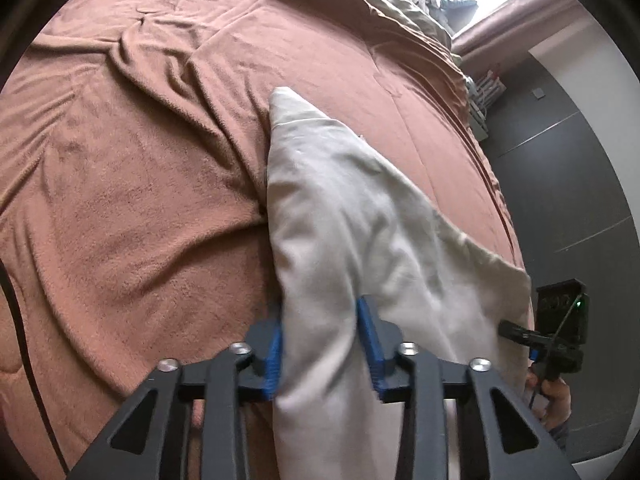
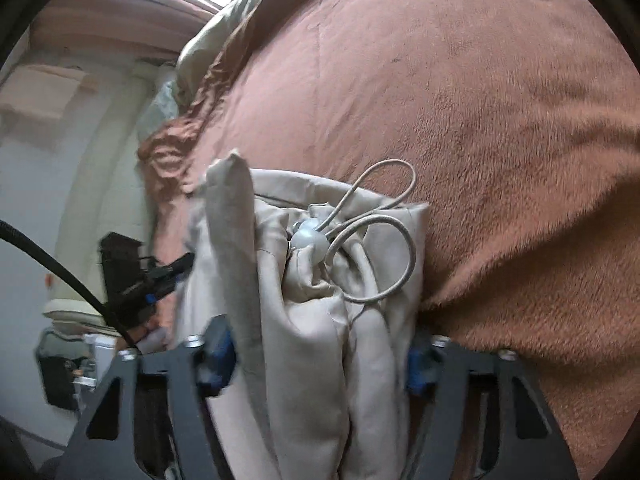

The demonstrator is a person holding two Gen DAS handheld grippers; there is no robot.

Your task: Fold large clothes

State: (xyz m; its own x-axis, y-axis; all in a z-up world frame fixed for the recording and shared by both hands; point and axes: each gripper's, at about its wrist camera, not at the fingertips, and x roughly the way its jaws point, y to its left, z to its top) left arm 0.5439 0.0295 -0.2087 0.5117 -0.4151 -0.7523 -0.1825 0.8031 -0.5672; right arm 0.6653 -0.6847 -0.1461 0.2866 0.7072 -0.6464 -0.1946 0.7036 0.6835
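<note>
The left gripper [image 1: 320, 344], a black frame with blue ribbed pads, is pinching a bunched fold of the pale cream, soft fabric garment [image 1: 340, 216]; both pads are pressing against the cloth, which is filling the whole gap between them. From that grip the garment is running forward, away from the fingers, and narrowing to a rounded tip that is lying on the rust-brown fleecy blanket [image 1: 132, 184] ahead. To this gripper's right the cloth is spreading sideways in a slack sheet toward the right gripper [image 1: 520, 334], seen there with a hand [image 1: 554, 398] wrapped around its handle.

The right gripper [image 2: 320, 360], also black with blue pads, is closing on a thick gathered bundle of the same garment [image 2: 320, 320]; the cloth is packing the space between the pads, though motion blur is hiding exactly how firmly they are pressing. Just beyond its fingertips a white round cord stopper [image 2: 309, 238] is sitting on the crumpled fabric, with a looping beige drawstring [image 2: 394, 236] curling out of it forward and to the right. A stiff fold of cloth is standing up ahead and to the left of the pads. Further left, the other gripper [image 2: 176, 270] is holding the far edge of the cloth. Beyond everything the blanket is stretching away, and an olive-tan crumpled cover [image 1: 360, 4] is lying at its far edge.
</note>
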